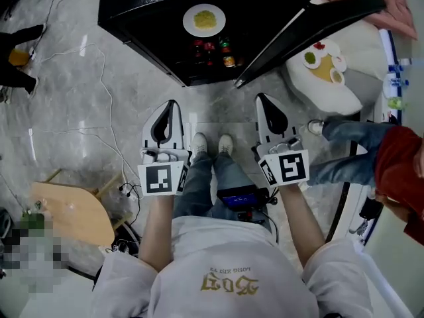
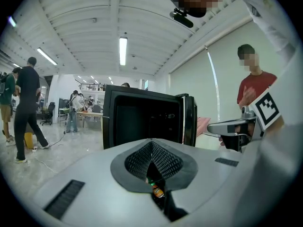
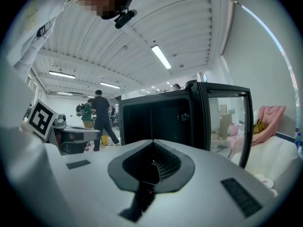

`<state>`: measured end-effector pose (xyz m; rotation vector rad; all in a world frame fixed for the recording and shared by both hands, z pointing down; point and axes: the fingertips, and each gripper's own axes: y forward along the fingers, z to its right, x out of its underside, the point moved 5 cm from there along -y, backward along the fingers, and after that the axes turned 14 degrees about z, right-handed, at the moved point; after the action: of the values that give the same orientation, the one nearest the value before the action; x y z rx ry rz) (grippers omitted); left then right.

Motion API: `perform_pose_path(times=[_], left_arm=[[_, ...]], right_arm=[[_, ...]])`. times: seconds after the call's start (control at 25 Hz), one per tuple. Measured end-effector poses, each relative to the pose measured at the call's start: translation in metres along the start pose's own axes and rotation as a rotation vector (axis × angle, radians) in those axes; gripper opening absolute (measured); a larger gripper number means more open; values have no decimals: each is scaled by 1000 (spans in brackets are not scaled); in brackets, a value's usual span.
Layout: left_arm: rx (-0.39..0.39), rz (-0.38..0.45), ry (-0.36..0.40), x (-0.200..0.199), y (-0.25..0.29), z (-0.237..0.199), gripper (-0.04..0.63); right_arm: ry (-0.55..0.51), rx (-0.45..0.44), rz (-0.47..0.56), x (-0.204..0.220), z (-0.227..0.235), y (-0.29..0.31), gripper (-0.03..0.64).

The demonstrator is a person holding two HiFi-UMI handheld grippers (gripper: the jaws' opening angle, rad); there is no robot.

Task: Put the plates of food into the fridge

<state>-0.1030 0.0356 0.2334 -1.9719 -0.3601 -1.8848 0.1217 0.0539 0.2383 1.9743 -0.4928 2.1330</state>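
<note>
Left gripper (image 1: 169,108) and right gripper (image 1: 264,105): jaws together, empty, facing the open fridge (image 1: 142,18) at 12 o'clock. One plate (image 1: 204,20) already sits inside. The second plate (image 1: 322,63) is on the table (image 1: 334,97) at 2 o'clock, probably the next pickup.

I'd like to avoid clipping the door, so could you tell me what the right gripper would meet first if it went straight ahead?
Probably the open fridge: the right gripper points into its dark compartment, left of the door. Nothing shows in between, though depth is hard to judge.
</note>
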Motion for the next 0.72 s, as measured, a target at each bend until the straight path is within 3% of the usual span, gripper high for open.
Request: perform_pose_path(times=[0.72], left_arm=[[20,47,0,-55,-6,7,8]], right_arm=[[-9,42,4,-56,-12,-21,11]])
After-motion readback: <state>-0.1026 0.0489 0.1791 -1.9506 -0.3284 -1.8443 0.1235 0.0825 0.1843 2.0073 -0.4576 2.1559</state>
